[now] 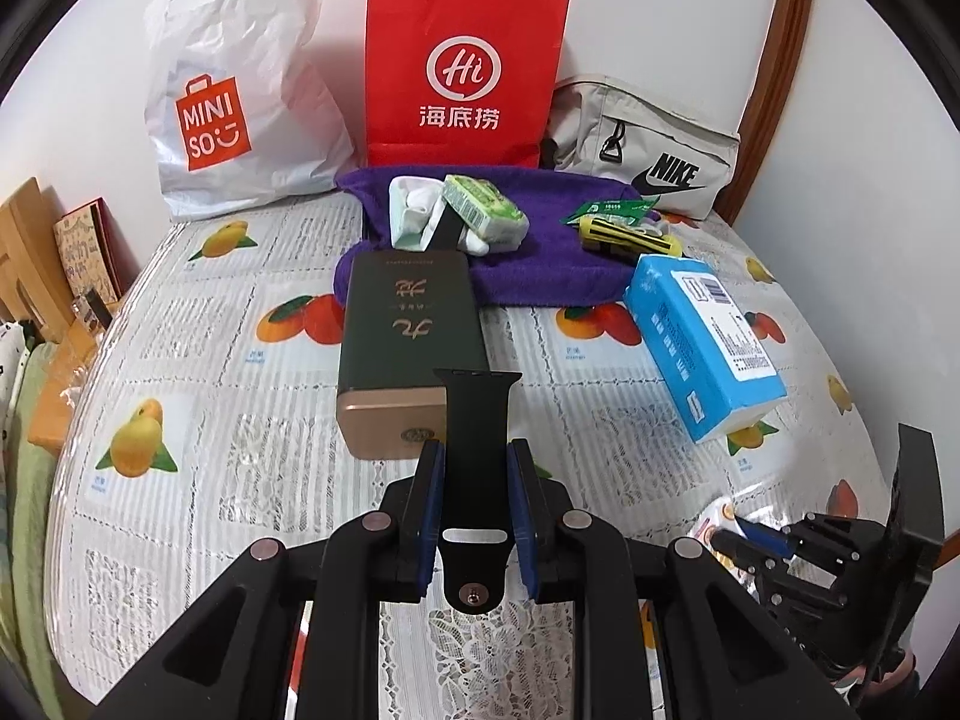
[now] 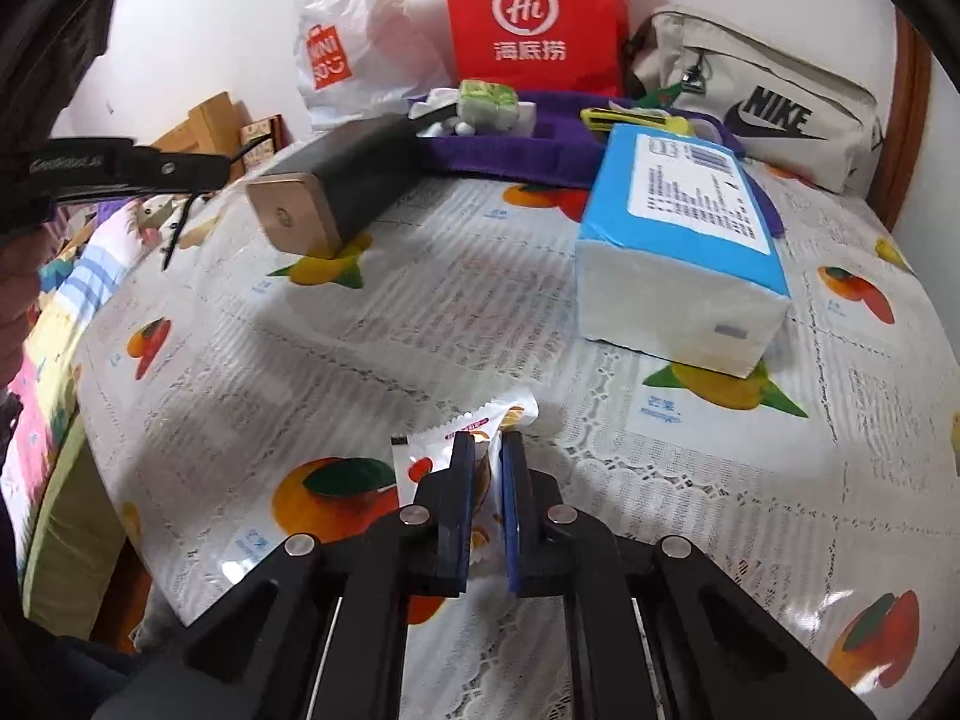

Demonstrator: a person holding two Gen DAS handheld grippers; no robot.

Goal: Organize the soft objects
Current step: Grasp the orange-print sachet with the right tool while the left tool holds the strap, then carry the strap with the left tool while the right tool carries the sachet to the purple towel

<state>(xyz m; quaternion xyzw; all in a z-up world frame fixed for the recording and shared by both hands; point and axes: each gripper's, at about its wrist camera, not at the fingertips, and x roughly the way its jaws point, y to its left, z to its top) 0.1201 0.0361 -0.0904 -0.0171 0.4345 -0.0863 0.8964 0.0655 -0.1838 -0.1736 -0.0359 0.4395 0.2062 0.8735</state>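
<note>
My left gripper [image 1: 477, 456] is shut on a black watch strap [image 1: 477, 420] and holds it above the table in front of a dark green box [image 1: 408, 330]. My right gripper [image 2: 483, 450] is shut on a white snack packet [image 2: 474, 426] at the table's near edge. A purple towel [image 1: 540, 252] lies at the back with a green tissue pack [image 1: 486, 213], white items [image 1: 411, 216] and a yellow-black tool [image 1: 630, 237] on it. A blue tissue pack [image 1: 702, 336] lies to the right, also in the right wrist view [image 2: 684, 240].
A white Miniso bag [image 1: 234, 102], a red paper bag [image 1: 462, 72] and a beige Nike bag [image 1: 648, 144] stand against the back wall. The table wears a fruit-print cover [image 1: 240, 420]. Wooden items [image 1: 36, 240] sit off its left edge.
</note>
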